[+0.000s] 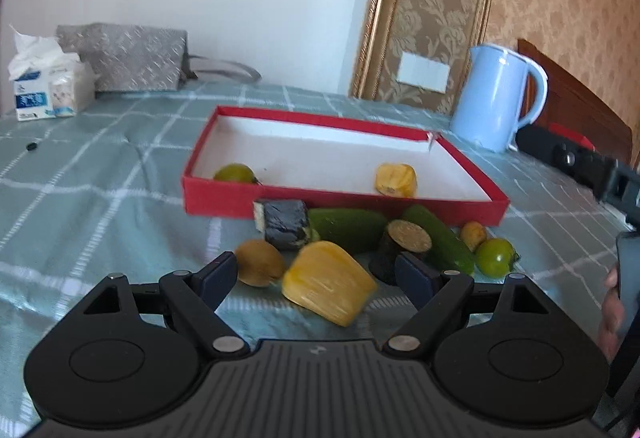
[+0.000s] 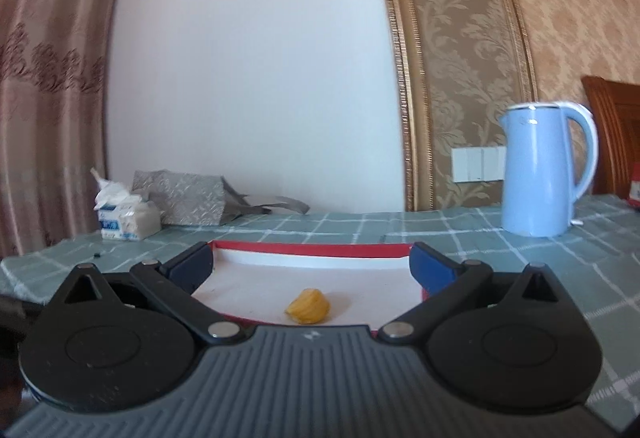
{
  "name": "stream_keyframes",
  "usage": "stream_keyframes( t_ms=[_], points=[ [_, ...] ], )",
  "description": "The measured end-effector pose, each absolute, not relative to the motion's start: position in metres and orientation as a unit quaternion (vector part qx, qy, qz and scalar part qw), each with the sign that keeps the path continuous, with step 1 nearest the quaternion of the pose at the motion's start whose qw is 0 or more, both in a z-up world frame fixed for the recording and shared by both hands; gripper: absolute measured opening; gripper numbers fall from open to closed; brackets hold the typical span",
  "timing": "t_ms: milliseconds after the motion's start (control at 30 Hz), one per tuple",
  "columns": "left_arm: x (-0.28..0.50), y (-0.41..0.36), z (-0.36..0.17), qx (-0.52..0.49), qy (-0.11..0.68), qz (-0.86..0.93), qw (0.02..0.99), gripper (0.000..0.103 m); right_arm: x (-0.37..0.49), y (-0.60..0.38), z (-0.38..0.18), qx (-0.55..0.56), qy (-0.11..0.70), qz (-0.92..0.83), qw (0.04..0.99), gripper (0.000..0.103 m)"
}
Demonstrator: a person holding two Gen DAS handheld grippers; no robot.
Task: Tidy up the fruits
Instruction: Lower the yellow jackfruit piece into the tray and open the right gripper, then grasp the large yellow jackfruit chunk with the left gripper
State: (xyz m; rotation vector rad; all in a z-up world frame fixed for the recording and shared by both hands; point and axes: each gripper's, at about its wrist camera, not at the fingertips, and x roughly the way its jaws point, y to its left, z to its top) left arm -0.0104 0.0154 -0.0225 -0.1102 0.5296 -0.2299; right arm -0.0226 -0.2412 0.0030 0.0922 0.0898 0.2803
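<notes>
Before the red tray's (image 1: 344, 204) near wall, both grippers' jaws gape wide, left over yellow fruit (image 1: 329, 281).

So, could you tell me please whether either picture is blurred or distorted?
Left wrist view: the near yellow fruit is smeared by motion blur, while the red box is sharper. Right wrist view: softer throughout, and the fisheye bends the curtain and gold wall trim.

your left view sits low and near the fruit, facing the red box (image 1: 344, 166). your right view looks across that box (image 2: 312, 250); both share the kettle (image 1: 496, 98).
</notes>
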Motion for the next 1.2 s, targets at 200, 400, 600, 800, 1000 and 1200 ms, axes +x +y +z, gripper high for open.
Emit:
stream_keyframes(
  t_ms=[200,400,600,800,1000,1200],
  points=[
    [-0.006,0.017,-0.021,-0.054,0.273,-0.103,0.955,0.086,-0.015,-0.251,0.001,0.066,0.06,0.13,0.987,0.103],
    [-0.014,0.01,-0.016,-0.06,0.277,-0.125,0.951,0.086,-0.014,-0.247,-0.001,0.055,0.062,0.135,0.987,0.103],
    [-0.01,-0.004,-0.021,-0.055,0.299,-0.128,0.944,0.086,-0.014,-0.248,0.0,0.053,0.06,0.135,0.988,0.103],
    [0.001,-0.011,-0.022,-0.059,0.306,-0.11,0.944,0.086,-0.015,-0.261,0.005,0.075,0.049,0.117,0.989,0.103],
    [0.01,-0.012,-0.027,-0.057,0.309,-0.107,0.943,0.085,-0.009,-0.29,0.006,0.132,0.052,0.085,0.986,0.103],
    [0.005,-0.006,-0.028,-0.031,0.297,-0.093,0.95,0.05,0.002,-0.296,0.002,0.142,0.078,0.078,0.984,0.103]
  ],
)
